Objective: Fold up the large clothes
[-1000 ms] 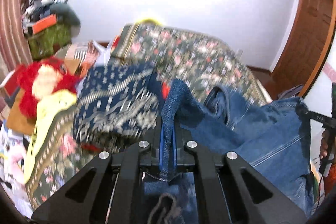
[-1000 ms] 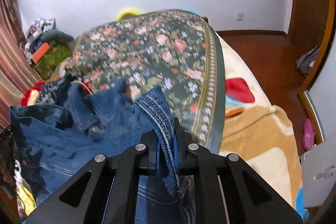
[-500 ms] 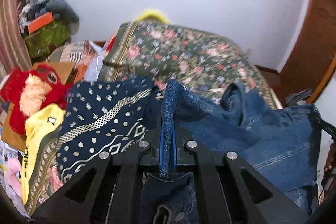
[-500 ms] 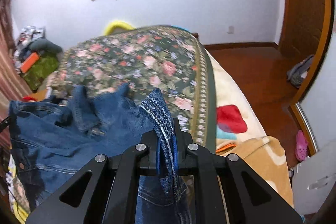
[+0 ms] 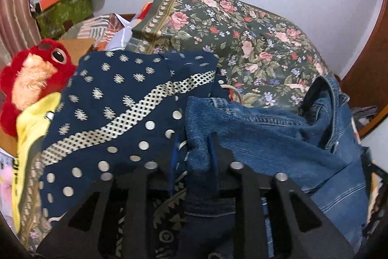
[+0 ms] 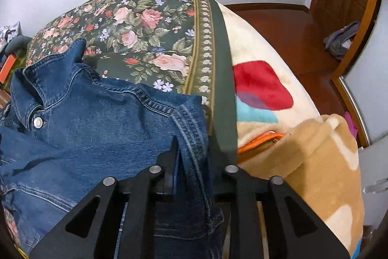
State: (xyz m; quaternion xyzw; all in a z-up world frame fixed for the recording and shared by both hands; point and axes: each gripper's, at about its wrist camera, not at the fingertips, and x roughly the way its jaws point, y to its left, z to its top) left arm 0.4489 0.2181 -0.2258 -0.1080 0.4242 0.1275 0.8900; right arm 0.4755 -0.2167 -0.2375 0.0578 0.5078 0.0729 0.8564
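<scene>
A blue denim jacket [image 5: 278, 135] is spread low over the bed between both grippers. My left gripper [image 5: 194, 152] has its jaws parted with one jacket edge lying loosely between them. My right gripper [image 6: 192, 149] also has parted jaws, with the other seamed edge of the jacket [image 6: 101, 128] draped through the gap. The collar and a metal button [image 6: 37, 122] show in the right wrist view.
The bed carries a dark green floral cover [image 5: 242, 26] [image 6: 145, 23]. A navy dotted garment [image 5: 116, 108], a yellow cloth and a red plush toy [image 5: 31, 79] lie at the left. A cream and tan blanket [image 6: 303, 137] lies at the right, beside wooden floor.
Both grippers have lowered toward the bed with the jacket. Their jaws, clamped tight on the denim before, now stand apart with the cloth loose between them.
</scene>
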